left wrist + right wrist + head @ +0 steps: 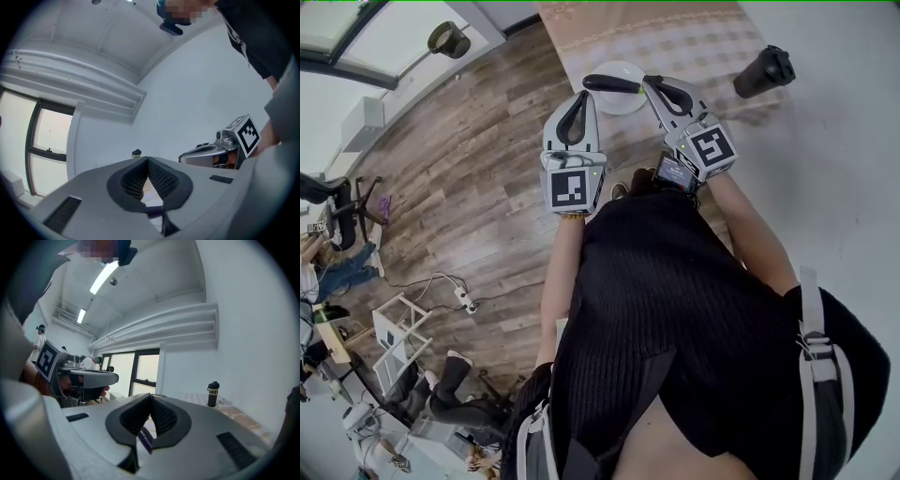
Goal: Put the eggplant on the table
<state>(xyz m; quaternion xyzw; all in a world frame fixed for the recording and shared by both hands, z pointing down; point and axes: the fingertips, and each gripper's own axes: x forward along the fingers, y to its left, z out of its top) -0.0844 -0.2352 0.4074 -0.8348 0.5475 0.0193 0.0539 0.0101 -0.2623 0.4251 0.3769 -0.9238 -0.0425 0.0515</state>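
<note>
Slim dark eggplant (609,82) lies on white plate (623,103); left tongs (585,96) clenched, right tongs (650,83) clenched at its end.

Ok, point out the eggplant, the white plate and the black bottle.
eggplant (611,83): head view, middle of its dark body.
white plate (616,104): head view, bare white part beside the eggplant.
black bottle (764,71): head view, middle of its body.
</note>
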